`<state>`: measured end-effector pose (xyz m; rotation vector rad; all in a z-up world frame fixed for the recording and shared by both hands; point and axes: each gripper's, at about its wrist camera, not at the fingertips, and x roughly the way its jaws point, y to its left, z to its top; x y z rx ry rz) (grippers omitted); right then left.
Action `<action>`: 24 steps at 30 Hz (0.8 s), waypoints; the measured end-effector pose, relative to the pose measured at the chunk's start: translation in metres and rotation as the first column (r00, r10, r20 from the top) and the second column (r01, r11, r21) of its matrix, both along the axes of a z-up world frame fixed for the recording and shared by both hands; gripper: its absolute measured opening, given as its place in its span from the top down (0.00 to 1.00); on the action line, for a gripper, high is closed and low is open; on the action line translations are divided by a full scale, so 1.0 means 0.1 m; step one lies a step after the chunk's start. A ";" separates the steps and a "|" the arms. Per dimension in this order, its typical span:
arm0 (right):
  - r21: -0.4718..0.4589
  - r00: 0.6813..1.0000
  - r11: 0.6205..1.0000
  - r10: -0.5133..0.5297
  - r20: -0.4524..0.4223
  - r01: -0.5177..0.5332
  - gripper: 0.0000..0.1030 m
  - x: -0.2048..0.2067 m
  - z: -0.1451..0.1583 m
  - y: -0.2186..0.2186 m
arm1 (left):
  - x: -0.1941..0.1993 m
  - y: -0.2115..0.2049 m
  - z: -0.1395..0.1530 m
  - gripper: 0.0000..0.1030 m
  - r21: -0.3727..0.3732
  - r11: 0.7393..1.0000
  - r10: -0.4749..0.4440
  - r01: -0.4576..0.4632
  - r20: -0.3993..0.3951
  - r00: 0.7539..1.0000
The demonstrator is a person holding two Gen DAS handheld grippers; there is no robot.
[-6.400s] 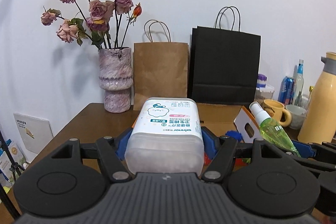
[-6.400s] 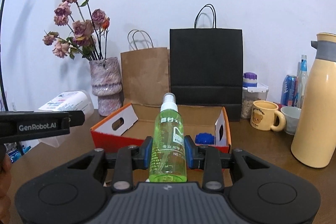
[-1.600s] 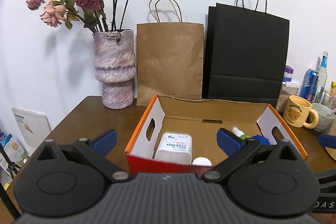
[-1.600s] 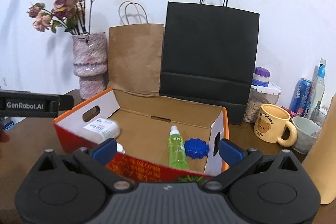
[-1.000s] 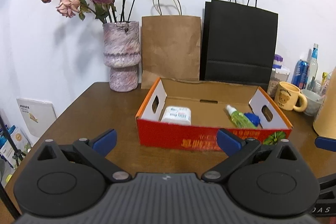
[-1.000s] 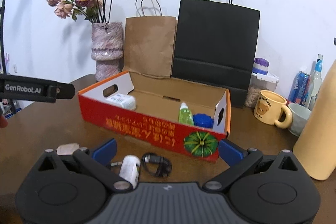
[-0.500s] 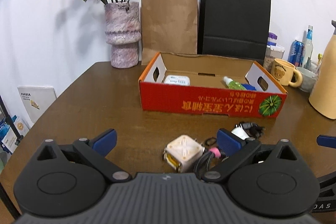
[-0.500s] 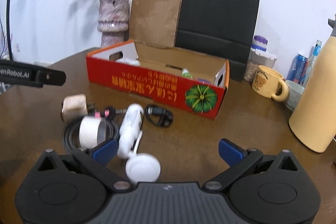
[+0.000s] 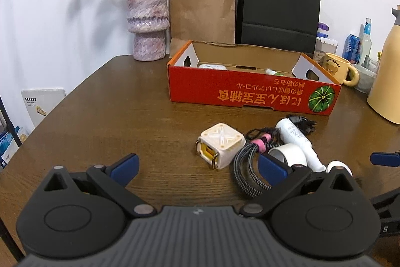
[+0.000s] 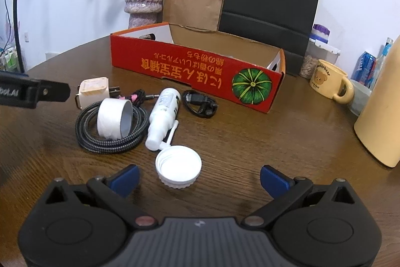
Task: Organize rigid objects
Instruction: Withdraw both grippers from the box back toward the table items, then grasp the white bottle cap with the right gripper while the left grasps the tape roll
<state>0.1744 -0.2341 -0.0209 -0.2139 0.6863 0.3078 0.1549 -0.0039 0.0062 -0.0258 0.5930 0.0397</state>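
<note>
Left wrist view: left hand-held gripper point(image 9: 197, 167) spread wide, empty, above the tabletop point(image 9: 112, 116). Just ahead, cream charger cube point(image 9: 220, 145) beside braided cable point(image 9: 246, 174); red cardboard box point(image 9: 252, 94) farther back.

Right wrist view: right hand-held gripper point(image 10: 198, 178) spread wide, empty. White jar lid point(image 10: 178, 165) between its fingers, near white spray bottle point(image 10: 163, 114) and tape roll point(image 10: 114, 118).

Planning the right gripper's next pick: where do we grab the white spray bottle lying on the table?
Grip the white spray bottle across its round body, mid-length, coming from above with jaws spanning its width. It lies flat, nozzle end toward the camera. The cable coil hugs its left side, so the thinner nozzle end looks a poorer hold.
</note>
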 end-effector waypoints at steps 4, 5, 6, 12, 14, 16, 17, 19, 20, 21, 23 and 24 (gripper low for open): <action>0.038 1.000 0.999 -0.007 0.000 0.007 0.07 0.02 0.00 -0.04 | -0.01 -0.01 -0.01 0.00 0.001 1.000 -0.005 0.005 0.003 1.000; 0.045 1.000 0.999 -0.006 -0.001 0.006 0.09 0.02 0.00 -0.05 | 0.00 -0.02 -0.01 0.00 0.001 1.000 -0.006 0.006 0.004 1.000; 0.050 1.000 0.999 -0.005 -0.002 0.005 0.13 0.03 0.00 -0.05 | 0.00 -0.02 -0.01 0.00 0.002 1.000 -0.007 0.007 0.005 1.000; 0.084 0.999 0.996 0.036 -0.014 -0.035 0.46 0.04 -0.01 -0.02 | -0.01 -0.06 -0.01 0.00 0.001 1.000 -0.012 0.012 0.013 1.000; 0.092 0.999 0.995 0.038 -0.011 -0.037 0.62 0.04 -0.01 -0.01 | -0.02 -0.09 -0.01 0.00 0.001 1.000 -0.018 0.018 0.013 1.000; 0.084 0.999 0.996 0.038 -0.001 -0.037 0.62 0.02 -0.01 0.00 | -0.02 -0.13 -0.01 0.00 0.001 1.000 -0.026 0.026 0.014 1.000; 0.085 0.999 0.996 0.035 0.007 -0.036 0.62 0.01 0.00 0.00 | -0.02 -0.15 0.00 0.00 0.002 1.000 -0.030 0.030 0.014 0.999; 0.093 0.999 0.995 0.025 0.021 -0.027 0.62 0.00 0.02 -0.01 | -0.02 -0.19 0.00 0.00 0.002 0.999 -0.036 0.036 0.014 0.999; 0.098 0.999 0.995 0.017 0.028 -0.020 0.62 0.00 0.03 -0.03 | -0.01 -0.22 0.00 0.00 0.002 0.999 -0.040 0.040 0.013 0.999; 0.103 0.999 0.995 0.009 0.033 -0.013 0.62 -0.01 0.04 -0.05 | -0.01 -0.25 0.00 0.00 0.003 0.999 -0.043 0.043 0.012 0.999; 0.109 0.999 0.994 -0.012 0.045 0.007 0.62 -0.01 0.05 -0.08 | 0.00 -0.30 -0.01 0.00 0.005 0.999 -0.048 0.048 0.010 0.999; 0.111 0.998 0.994 -0.024 0.051 0.018 0.62 -0.01 0.06 -0.09 | 0.01 -0.34 -0.01 0.00 0.006 0.999 -0.052 0.052 0.008 0.999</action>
